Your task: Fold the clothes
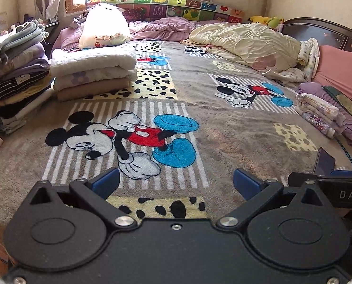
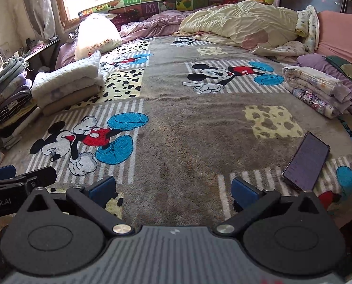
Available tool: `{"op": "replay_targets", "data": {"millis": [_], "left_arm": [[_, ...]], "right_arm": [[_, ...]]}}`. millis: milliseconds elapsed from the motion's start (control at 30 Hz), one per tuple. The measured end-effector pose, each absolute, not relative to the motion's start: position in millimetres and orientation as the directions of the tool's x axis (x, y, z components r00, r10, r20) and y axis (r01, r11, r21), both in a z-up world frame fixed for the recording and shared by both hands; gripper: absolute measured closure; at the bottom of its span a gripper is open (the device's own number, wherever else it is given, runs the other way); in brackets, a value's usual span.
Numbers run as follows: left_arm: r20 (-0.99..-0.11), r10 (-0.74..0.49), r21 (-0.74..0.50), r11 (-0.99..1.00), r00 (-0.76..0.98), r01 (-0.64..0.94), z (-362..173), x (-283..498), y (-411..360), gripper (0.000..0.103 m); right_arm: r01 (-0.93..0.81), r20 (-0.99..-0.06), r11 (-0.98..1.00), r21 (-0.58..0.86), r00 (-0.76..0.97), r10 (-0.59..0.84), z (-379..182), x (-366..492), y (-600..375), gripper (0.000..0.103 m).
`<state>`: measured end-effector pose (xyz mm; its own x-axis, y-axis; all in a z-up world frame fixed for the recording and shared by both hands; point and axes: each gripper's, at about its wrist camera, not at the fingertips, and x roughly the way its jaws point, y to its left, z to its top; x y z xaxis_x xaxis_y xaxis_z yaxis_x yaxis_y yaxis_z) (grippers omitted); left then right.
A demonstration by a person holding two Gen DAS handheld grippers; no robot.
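Observation:
My left gripper [image 1: 174, 184] is open low over the cartoon-mouse blanket [image 1: 223, 127], with nothing between its blue pads. My right gripper [image 2: 173, 189] is open too, just above the same blanket [image 2: 187, 142], and holds nothing. A stack of folded clothes [image 1: 17, 71] rises at the left edge of the bed, with a folded white, floral and tan pile [image 1: 93, 75] beside it. That pile [image 2: 67, 82] shows at the left in the right wrist view. A smaller folded pile [image 2: 315, 90] lies at the right, also visible as folded cloth [image 1: 318, 111] from the left wrist.
A phone [image 2: 306, 161] lies screen up on the blanket just right of my right gripper. Crumpled cream [image 1: 244, 42] and lilac quilts [image 1: 166, 28], a white pillow bag [image 1: 102, 28] and a pink pillow [image 2: 341, 35] crowd the far and right sides.

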<state>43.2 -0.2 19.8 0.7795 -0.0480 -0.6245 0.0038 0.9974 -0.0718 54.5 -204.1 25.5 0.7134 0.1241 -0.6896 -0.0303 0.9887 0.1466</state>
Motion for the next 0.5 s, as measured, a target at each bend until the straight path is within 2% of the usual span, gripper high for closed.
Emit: {"op": "replay_targets", "data": {"millis": [500], "left_arm": [[-0.609, -0.016, -0.01, 1.0, 0.793, 0.012, 24.7, 8.8, -13.3, 0.0]], "right_arm": [[-0.068, -0.705, 0.991, 0.118, 0.697, 0.132, 22.6, 31.1, -199.0, 0.0]]}}
